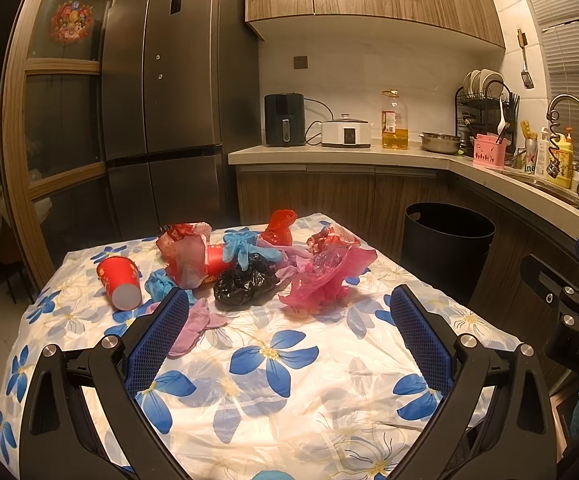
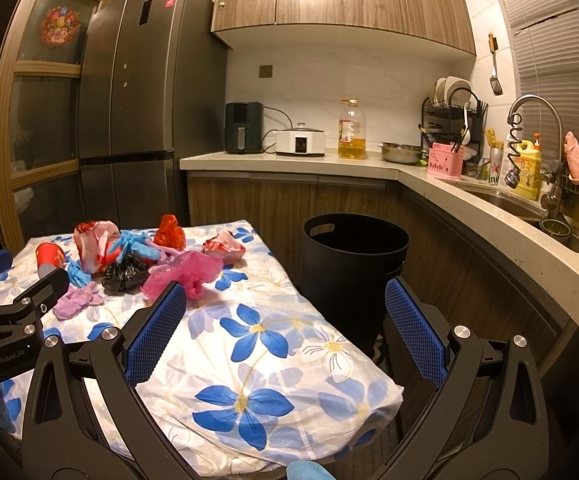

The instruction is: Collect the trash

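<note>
Left wrist view: my left gripper is spread wide, nothing between the blue mesh pads, hovering above the blue-flower tablecloth. Trash pile sits at the far end of the table: red paper cup on its side at the left, crumpled black plastic bag in the middle, pink plastic bag to its right, blue disposable glove behind, lilac glove nearest, just beside my left finger. Right wrist view: my right gripper is also wide apart and empty, over the table's right edge. Round black plastic bin stands on the floor between table and counter.
</note>
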